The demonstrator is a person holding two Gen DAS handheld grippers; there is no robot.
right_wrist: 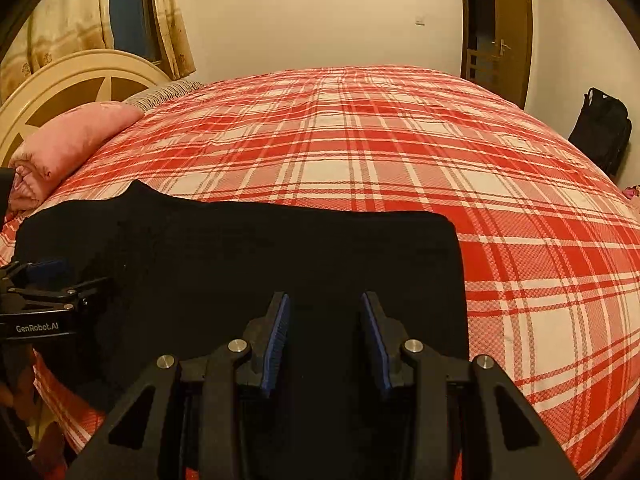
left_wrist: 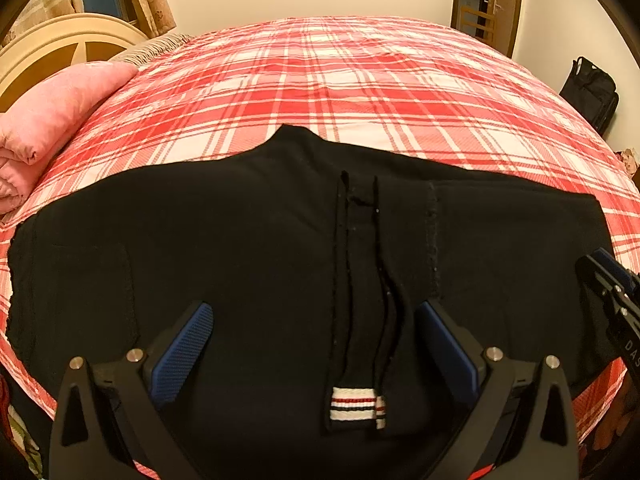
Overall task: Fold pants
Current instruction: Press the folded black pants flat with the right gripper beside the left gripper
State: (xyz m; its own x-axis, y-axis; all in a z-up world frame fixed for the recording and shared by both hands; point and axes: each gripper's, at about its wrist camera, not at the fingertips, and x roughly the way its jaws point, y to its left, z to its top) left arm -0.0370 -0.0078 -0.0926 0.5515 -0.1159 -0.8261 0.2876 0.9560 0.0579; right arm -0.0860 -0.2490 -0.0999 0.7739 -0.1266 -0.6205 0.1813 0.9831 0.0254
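Observation:
Black pants (left_wrist: 240, 240) lie flat across the near edge of a bed, folded over, with a striped white-red-black tab (left_wrist: 354, 402) on a strap near the front. They also show in the right wrist view (right_wrist: 280, 256). My left gripper (left_wrist: 316, 316) is open just above the cloth, its jaws either side of the strap. My right gripper (right_wrist: 324, 304) is open over the pants near their right edge. Each gripper shows at the side of the other's view: the right one (left_wrist: 616, 284), the left one (right_wrist: 52, 280).
The bed carries a red and white plaid cover (left_wrist: 340, 80). A pink quilt (left_wrist: 52, 112) lies at the left by the headboard (left_wrist: 68, 36). A black bag (left_wrist: 590, 92) stands by the wall at the right, near a door (left_wrist: 486, 4).

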